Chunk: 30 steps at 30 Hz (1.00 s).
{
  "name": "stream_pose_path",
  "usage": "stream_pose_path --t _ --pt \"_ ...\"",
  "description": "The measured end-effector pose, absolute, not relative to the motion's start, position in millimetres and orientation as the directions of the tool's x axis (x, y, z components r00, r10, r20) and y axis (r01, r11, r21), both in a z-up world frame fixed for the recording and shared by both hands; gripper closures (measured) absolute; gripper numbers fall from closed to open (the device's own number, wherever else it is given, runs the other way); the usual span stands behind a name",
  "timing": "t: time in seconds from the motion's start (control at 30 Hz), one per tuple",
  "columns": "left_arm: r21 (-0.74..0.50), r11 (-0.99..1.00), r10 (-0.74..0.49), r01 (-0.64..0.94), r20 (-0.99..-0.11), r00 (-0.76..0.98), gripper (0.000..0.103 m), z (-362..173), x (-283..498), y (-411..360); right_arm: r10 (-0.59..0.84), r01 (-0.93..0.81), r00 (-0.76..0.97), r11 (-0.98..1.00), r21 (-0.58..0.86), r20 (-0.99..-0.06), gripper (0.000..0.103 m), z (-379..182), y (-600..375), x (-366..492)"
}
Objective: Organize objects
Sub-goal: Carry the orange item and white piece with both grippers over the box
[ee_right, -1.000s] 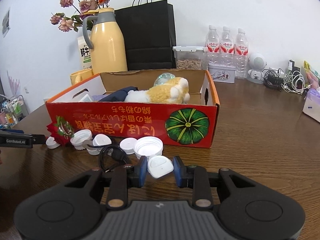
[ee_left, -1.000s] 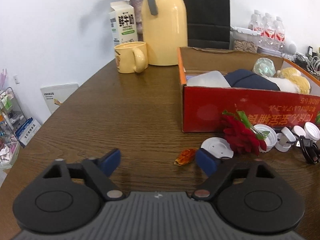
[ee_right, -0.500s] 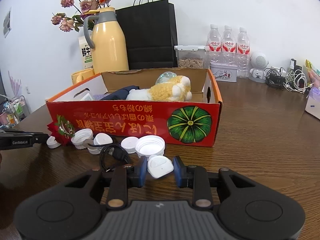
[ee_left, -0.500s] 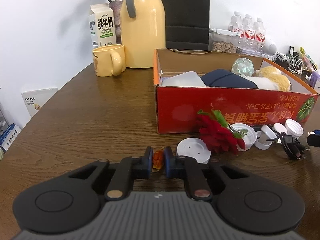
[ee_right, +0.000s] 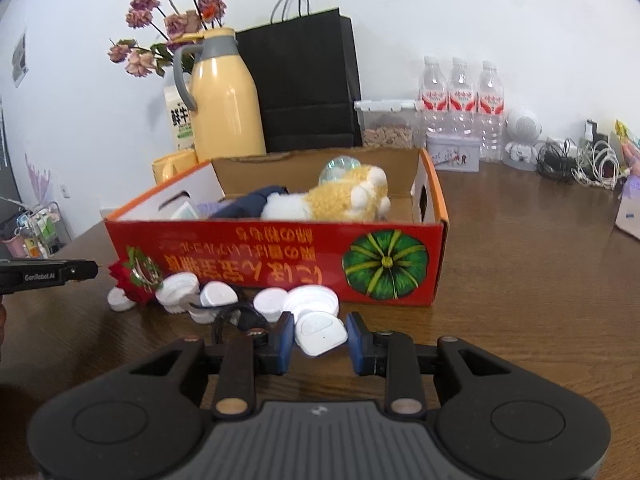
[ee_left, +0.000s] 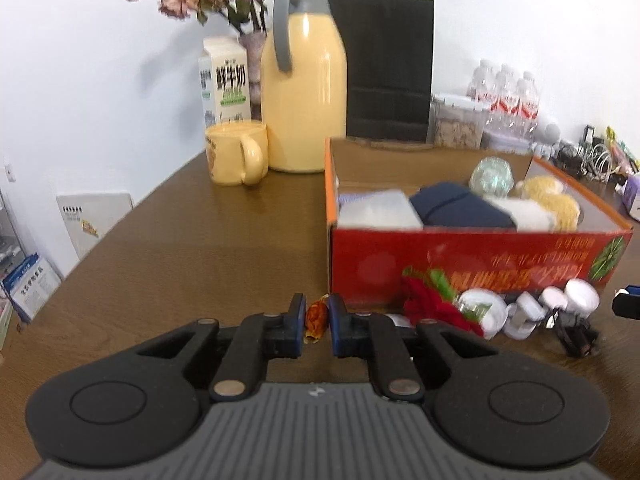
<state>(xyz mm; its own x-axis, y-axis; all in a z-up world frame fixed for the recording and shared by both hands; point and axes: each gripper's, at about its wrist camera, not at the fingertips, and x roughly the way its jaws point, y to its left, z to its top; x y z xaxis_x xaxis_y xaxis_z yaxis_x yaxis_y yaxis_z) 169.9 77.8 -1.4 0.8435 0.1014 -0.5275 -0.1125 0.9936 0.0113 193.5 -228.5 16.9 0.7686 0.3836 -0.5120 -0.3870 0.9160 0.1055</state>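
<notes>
My left gripper is shut on a small orange dried flower, just off the near-left corner of the red cardboard box. My right gripper is shut on a white rounded plastic piece in front of the box. The box holds a plush toy, a navy cloth and a glass ball. Along the box's front lie a red fabric rose, several white caps and a black cable.
A yellow jug, yellow mug, milk carton and black paper bag stand behind the box. Water bottles and tangled cables sit at the back right. The left gripper's tip shows in the right wrist view.
The left gripper's jaws went from wide open to shut on the orange flower, and its view tipped up a little. The right gripper kept its hold and place.
</notes>
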Motion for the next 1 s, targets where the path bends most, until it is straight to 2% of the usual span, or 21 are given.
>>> stream_pose_path --t 0.53,0.73,1.0 --pt "0.021 0.999 0.036 -0.031 -0.323 0.946 0.09 60.4 196.1 42.7 0.414 -0.439 0.837 0.898 0.011 -0.357 0.076 70.9 -198.2 234.0" --pt "0.009 1.0 0.026 -0.024 -0.307 0.951 0.09 71.4 222.7 31.9 0.428 -0.448 0.84 0.894 0.021 -0.332 0.076 84.5 -185.1 261.9" --pt "-0.008 1.0 0.024 -0.028 -0.34 0.94 0.09 67.4 267.7 19.7 0.424 -0.429 0.84 0.901 0.063 -0.339 0.076 81.0 -166.4 301.8"
